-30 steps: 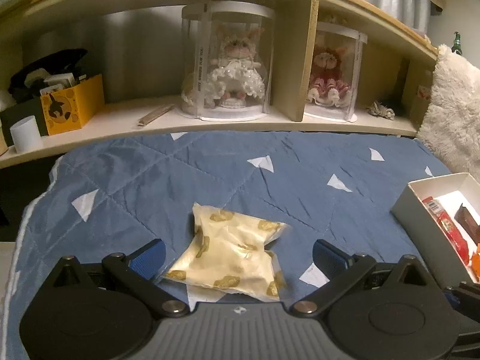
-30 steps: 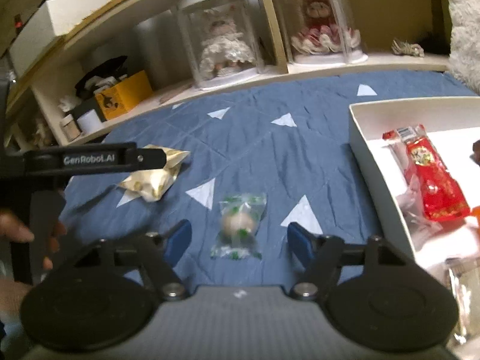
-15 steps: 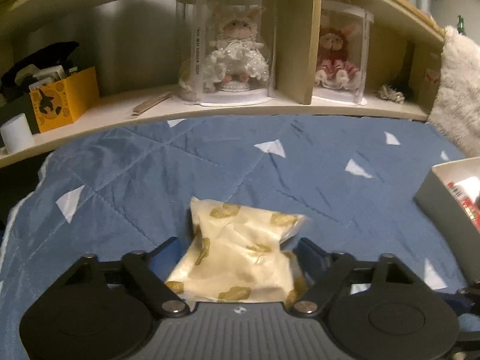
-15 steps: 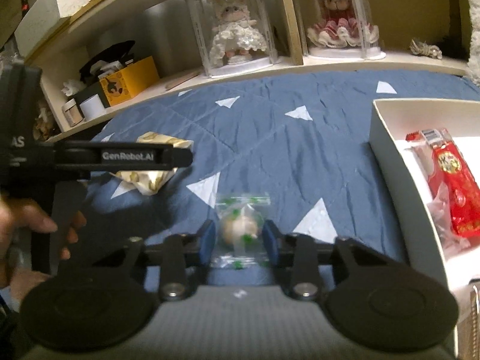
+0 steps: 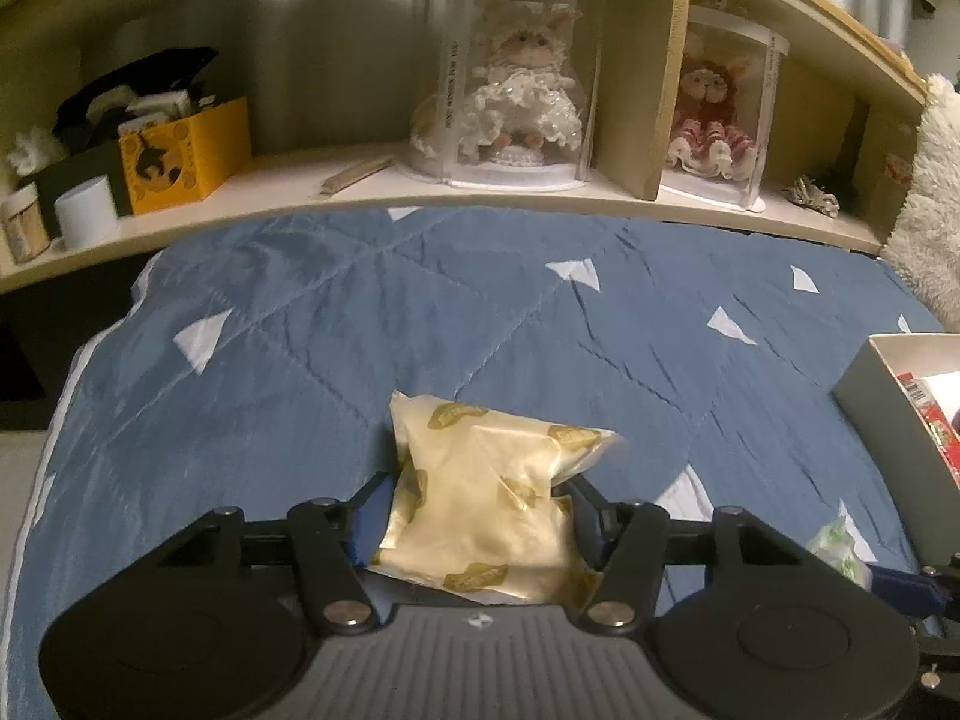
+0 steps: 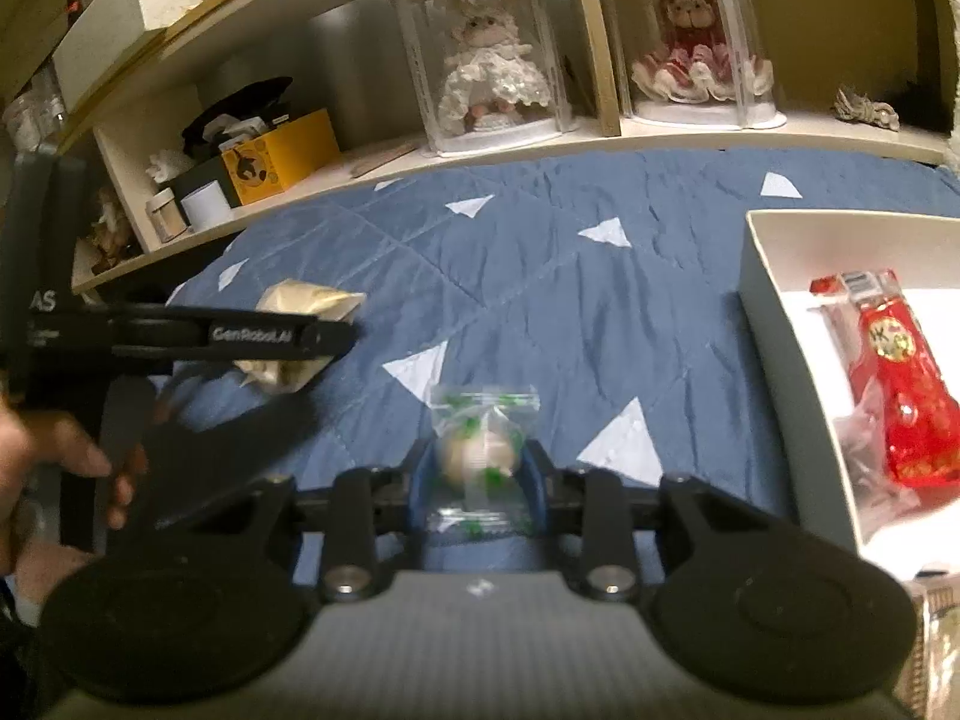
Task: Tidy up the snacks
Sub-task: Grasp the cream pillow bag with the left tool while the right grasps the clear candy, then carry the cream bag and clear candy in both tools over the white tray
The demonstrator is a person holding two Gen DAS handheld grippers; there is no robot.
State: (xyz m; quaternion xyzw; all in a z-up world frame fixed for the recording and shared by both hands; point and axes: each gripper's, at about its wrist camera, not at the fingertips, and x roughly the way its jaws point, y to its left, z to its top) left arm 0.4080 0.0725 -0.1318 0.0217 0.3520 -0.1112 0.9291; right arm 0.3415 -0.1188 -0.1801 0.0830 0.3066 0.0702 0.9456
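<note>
Risks | left gripper (image 5: 480, 510) fingers pinch cream gold-printed crinkly snack pouch (image 5: 486, 498) above blue quilted bed cover (image 5: 420, 324): slack film may slip | right gripper (image 6: 477, 474) fingers clamp clear green-printed round sweet packet (image 6: 480, 450): may crush or snag white cardboard box (image 6: 774, 300) rim.

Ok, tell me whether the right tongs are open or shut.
Shut. The right tongs have both blue pads pressed against the small clear green-printed candy packet, pinching it just above the blue quilt.

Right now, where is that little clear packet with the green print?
In the right wrist view, the clear packet sits pinched between the right gripper fingers, just above the blue quilt, left of the white box.
</note>
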